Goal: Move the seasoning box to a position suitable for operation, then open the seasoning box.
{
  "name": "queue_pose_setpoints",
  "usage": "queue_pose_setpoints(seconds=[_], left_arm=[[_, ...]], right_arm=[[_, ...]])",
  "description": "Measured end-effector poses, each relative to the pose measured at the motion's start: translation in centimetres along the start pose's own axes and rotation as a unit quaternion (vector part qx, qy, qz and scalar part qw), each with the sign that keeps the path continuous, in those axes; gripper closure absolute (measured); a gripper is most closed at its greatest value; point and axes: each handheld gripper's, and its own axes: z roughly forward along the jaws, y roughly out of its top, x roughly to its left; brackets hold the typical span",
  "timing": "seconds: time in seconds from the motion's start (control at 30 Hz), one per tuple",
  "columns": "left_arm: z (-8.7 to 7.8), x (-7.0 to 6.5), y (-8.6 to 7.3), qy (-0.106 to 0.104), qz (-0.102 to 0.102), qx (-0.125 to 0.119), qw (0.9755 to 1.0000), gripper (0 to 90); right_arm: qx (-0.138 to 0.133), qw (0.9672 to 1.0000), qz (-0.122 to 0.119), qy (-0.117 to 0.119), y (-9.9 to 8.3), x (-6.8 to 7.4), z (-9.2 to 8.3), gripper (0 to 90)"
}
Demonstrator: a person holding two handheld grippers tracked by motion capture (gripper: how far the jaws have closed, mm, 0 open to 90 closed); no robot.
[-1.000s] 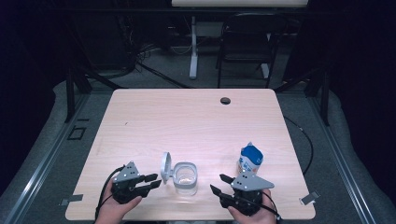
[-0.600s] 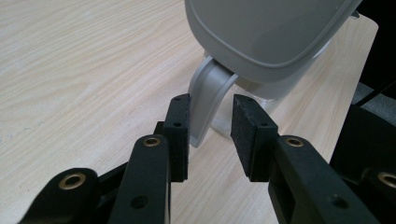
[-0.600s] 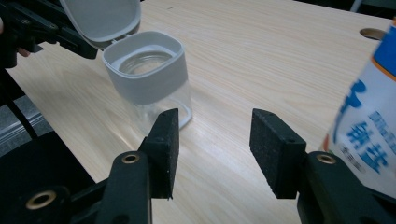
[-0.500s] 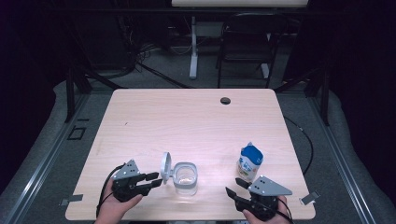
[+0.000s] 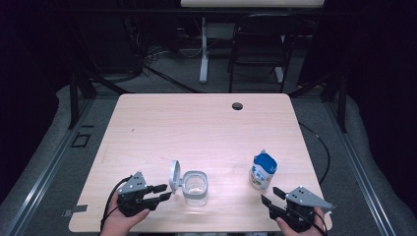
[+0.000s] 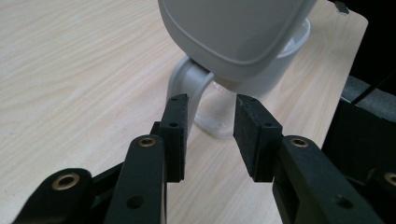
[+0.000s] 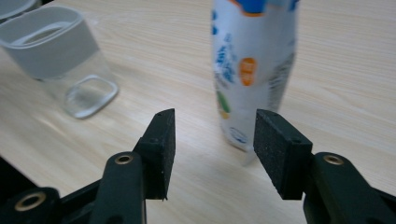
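High view: one clear container (image 5: 195, 188), hinged lid (image 5: 174, 176) upright, near the table's (image 5: 206, 123) front edge; one pouch (image 5: 263, 170) stands to its right. Left gripper (image 5: 164, 191) and right gripper (image 5: 270, 195): jaws just widened, both empty. Advice: press the lid down squarely.

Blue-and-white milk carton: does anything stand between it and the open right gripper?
Nothing visible does. The blue-and-white milk carton stands upright just beyond the right gripper, with bare wooden table between them. The clear lidded container sits off to one side.
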Motion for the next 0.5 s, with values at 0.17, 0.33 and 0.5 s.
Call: queue_pose_setpoints(seconds=[0.17, 0.33, 0.5], left_arm=[[-0.7, 0.3, -0.1, 0.004, -0.006, -0.006, 1.0, 65.4], [-1.4, 0.7, -0.2, 0.013, -0.014, -0.013, 0.9997, 65.0], [-1.6, 1.2, -0.3, 0.018, -0.021, -0.016, 0.9995, 63.2]], right_arm=[[0.005, 0.9995, 0.023, -0.02, -0.2, -1.6, 0.5, 45.5], [0.006, 0.9992, 0.027, -0.027, -0.5, -2.3, 1.6, 44.5], [0.004, 0.9996, 0.019, -0.02, -0.4, -2.2, 2.0, 40.1]])
